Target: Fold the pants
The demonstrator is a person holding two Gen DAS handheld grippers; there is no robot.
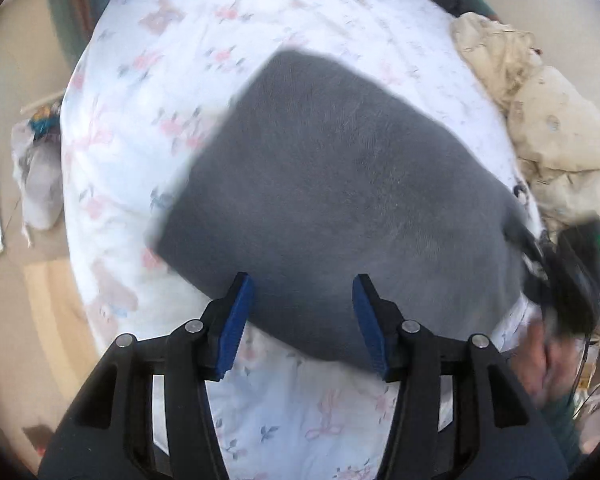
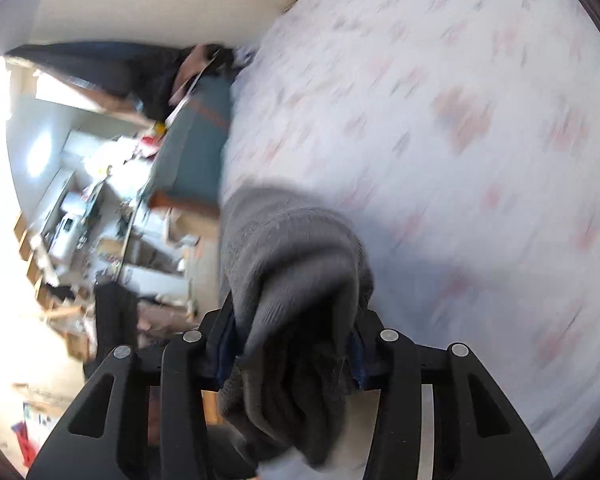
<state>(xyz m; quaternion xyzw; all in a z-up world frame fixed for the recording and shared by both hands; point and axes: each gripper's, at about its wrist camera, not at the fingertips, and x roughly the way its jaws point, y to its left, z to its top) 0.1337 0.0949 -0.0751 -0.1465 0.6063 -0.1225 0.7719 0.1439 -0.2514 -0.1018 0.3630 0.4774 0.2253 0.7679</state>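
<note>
The folded grey knit pants (image 1: 340, 200) lie spread on the bed's white floral-print sheet (image 1: 172, 92), directly ahead of the left claw (image 1: 303, 320), whose blue-padded fingers (image 1: 236, 320) stand apart and released above the near edge of the fabric. The right claw (image 2: 294, 344) is clenched on a bunched end of the pants (image 2: 292, 264), which rises ahead of it above the sheet (image 2: 460, 140). A rumpled cream blanket (image 1: 540, 120) lies beyond the left claw, to its right.
</note>
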